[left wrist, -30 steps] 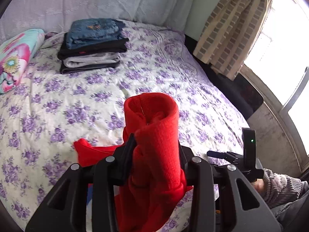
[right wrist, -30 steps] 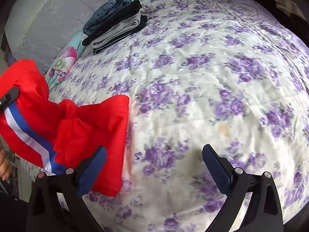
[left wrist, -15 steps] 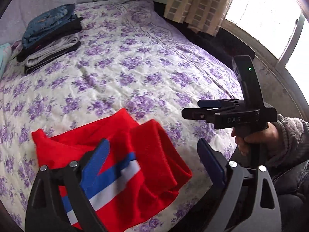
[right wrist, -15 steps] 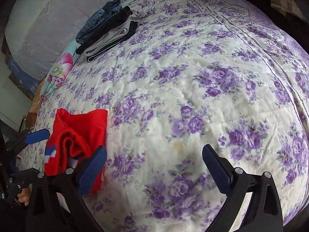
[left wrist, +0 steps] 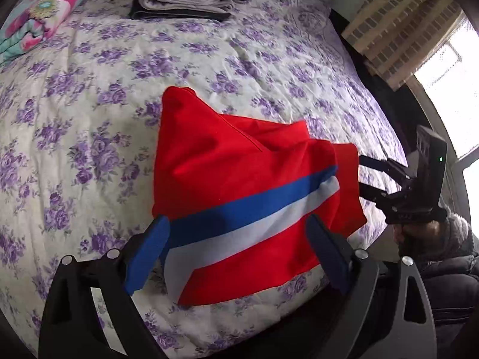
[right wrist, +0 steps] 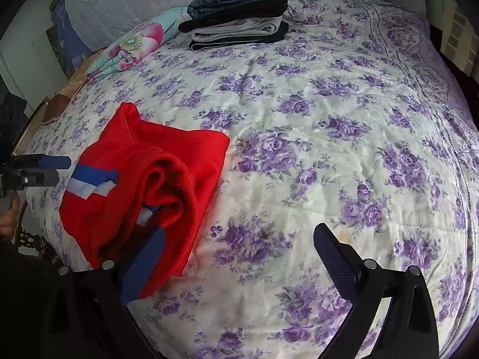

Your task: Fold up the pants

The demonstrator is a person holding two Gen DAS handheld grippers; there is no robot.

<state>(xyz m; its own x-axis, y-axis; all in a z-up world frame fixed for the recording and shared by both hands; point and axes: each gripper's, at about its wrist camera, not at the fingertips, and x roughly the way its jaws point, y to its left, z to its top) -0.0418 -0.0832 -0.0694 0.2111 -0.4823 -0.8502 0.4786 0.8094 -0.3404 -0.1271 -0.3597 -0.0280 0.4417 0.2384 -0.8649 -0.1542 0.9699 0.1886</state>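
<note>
Here we are at the near edge of the floral bedspread (right wrist: 314, 155), and the red pants (left wrist: 239, 179) lie in a loose bundle close to that edge, blue and white stripe running across them, at about nine o'clock in the right wrist view and dead centre in the left. The left gripper (left wrist: 239, 248) has just been opening and now stands spread wide over the stripe, the cloth lying below and between the pads but not pinched. The right gripper (right wrist: 239, 257) is spread too, with nothing in it, its left pad hovering at the bundle's edge and bare bedspread under the rest. Now the risks: the knit cuff (right wrist: 167, 179) is rolled up in a hump on top, and if either claw presses down as things lie, that lump gets trapped in the fold and the package comes out crooked. The bundle sits near the mattress edge, so a tug toward six o'clock could drag it off. A pinch on only the top layer would peel the fold apart. Whether the lower layers are lined up underneath I can't quite tell from here. Far off at twelve o'clock sits the stack of folded clothes (right wrist: 236, 15), well clear, next to a flowered pillow (right wrist: 131, 45).
</note>
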